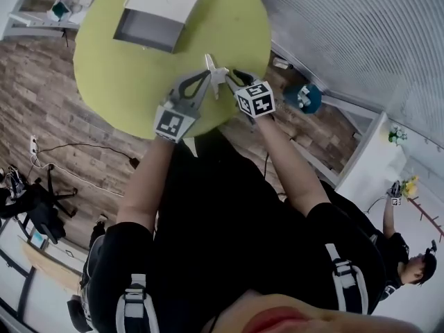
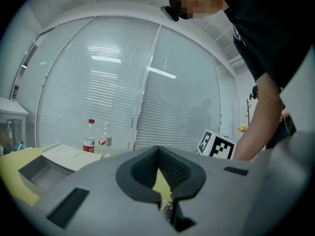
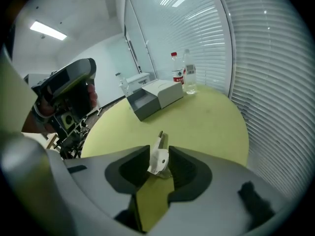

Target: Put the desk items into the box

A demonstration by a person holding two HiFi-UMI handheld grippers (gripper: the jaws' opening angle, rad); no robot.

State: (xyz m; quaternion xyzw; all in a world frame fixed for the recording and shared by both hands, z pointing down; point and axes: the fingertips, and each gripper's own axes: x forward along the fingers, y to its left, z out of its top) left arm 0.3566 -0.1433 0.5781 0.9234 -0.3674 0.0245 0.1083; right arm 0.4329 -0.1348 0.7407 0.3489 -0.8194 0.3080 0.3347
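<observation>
Right gripper (image 3: 158,150) stands with jaws apart around the small white clip-like item (image 3: 159,160) on the green table (image 3: 206,122); left gripper (image 2: 166,203) has its jaws together, seemingly empty. This looks like the pickup step. The next move calls for closing squarely on the item, then carrying it to the open grey box (image 3: 145,108).

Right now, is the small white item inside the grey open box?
No, the small white item sits between the right tool's jaws, with yellow-green round table between it and the grey open box.

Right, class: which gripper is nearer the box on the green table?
Left. The left gripper lies down-right of the box in the head view; the right gripper is farther right.
</observation>
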